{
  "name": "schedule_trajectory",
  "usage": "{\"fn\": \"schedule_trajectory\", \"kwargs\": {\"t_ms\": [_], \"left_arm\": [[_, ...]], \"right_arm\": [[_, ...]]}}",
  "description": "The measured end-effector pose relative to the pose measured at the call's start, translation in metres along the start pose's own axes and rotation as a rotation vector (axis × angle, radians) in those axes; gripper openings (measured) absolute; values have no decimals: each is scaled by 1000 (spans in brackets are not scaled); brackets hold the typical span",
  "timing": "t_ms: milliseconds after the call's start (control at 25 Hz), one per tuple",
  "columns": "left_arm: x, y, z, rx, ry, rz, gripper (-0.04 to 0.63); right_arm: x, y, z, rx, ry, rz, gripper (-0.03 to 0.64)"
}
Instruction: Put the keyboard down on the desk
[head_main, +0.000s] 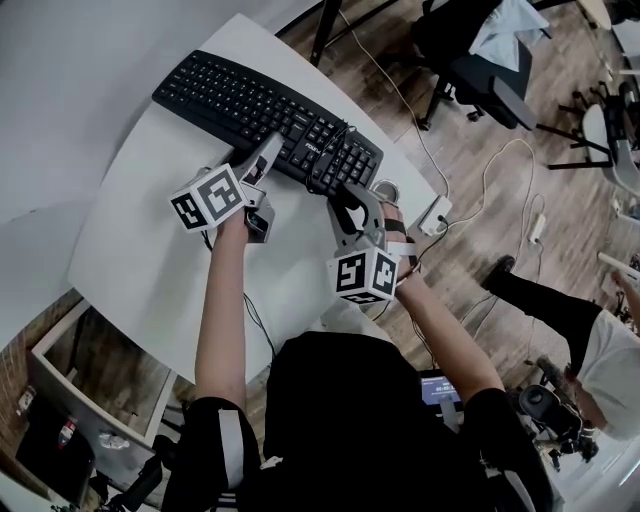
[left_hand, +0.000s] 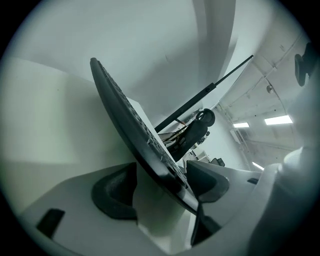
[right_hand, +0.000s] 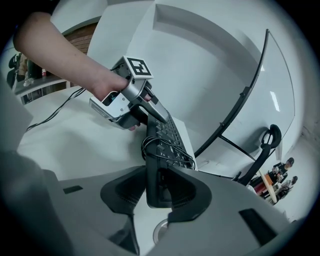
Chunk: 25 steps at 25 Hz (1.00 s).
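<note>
A black keyboard (head_main: 260, 110) lies slanted on the white desk (head_main: 150, 250), with its cable (head_main: 330, 150) coiled over its right end. My left gripper (head_main: 265, 175) is at the keyboard's near edge. In the left gripper view the keyboard (left_hand: 135, 135) runs edge-on between the jaws of the left gripper (left_hand: 160, 187), which stand open, and the left pad is clear of it. My right gripper (head_main: 345, 195) holds the keyboard's right end. In the right gripper view the right gripper (right_hand: 159, 192) is shut on the keyboard (right_hand: 165, 135), and the left gripper (right_hand: 157, 116) shows beyond.
A round grommet (head_main: 385, 190) sits in the desk beside the right gripper. A white plug block (head_main: 437, 215) rests at the desk's right edge, its cord trailing over the floor. An office chair (head_main: 480, 60) stands beyond the desk, and a person's leg (head_main: 545, 305) is at the right.
</note>
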<state>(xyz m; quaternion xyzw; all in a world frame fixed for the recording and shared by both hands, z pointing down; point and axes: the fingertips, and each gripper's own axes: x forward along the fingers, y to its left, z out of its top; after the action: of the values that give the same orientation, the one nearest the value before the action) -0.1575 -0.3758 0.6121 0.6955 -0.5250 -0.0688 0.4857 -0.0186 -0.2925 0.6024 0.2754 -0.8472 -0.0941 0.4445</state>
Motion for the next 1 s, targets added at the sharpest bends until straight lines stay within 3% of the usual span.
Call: {"fn": "schedule_trajectory", "kwargs": {"t_ms": [360, 520, 1000], "left_arm": [[-26, -3, -24, 65, 42, 25, 290], [-37, -5, -39, 67, 59, 31, 237], [-57, -5, -74, 222, 114, 115, 26]], "right_arm": [[2, 2, -2, -11, 6, 14, 152], [4, 4, -5, -20, 9, 15, 156], [17, 13, -15, -30, 40, 49, 166]]}}
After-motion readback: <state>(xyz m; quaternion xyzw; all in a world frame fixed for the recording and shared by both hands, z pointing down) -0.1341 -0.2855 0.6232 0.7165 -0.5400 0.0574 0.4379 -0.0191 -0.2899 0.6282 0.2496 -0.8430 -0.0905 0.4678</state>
